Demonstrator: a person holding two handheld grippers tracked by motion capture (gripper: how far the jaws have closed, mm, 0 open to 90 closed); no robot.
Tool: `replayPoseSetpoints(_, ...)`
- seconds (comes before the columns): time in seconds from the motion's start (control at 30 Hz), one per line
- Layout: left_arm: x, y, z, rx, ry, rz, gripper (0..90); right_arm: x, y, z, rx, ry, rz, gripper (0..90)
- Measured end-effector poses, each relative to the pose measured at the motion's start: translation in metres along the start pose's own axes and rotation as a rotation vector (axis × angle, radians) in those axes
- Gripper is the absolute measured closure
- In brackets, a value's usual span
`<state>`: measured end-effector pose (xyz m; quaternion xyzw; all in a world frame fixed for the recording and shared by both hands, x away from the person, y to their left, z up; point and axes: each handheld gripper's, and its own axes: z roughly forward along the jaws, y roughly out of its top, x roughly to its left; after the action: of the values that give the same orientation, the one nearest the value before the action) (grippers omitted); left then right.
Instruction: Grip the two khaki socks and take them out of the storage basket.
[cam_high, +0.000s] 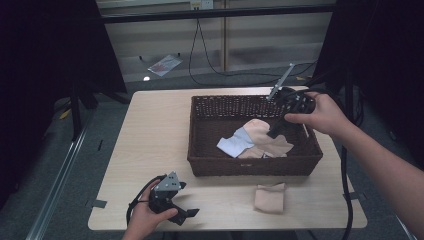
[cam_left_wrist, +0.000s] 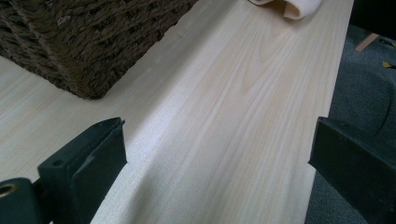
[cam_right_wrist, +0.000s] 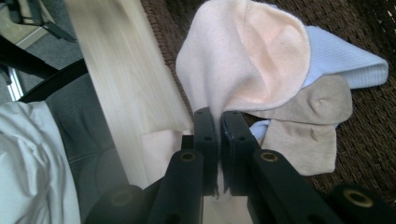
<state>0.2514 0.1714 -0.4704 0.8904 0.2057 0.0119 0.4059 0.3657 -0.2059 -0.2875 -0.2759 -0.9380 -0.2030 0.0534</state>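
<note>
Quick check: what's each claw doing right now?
Left claw: open, empty, over the table.
Right claw: shut on the pale pink sock above the basket.

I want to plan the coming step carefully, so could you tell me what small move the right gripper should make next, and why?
Probably lift a little higher. The right gripper is shut on the pink sock, whose lower part drapes over the grey sock and blue sock inside the basket. It likely must clear the rim before travelling toward the folded sock on the table.
</note>
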Motion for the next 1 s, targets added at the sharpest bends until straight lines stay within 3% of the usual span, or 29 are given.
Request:
replayPoseSetpoints(0.4,0.0,0.001,0.0,0.019,0.003,0.003,3.2,0.01,0.004,-0.022,-0.008,0.003,-0.029,85.6)
replayPoseSetpoints(0.6,0.0,0.0,0.001,0.0,-0.002,0.001,3.2,0.018,0.002,-0.025,-0.014,0.02,-0.052,85.4)
replayPoseSetpoints(1.0,0.0,0.001,0.001,0.016,0.0,0.005,3.2,0.033,-0.007,-0.022,-0.014,0.074,-0.099,85.1)
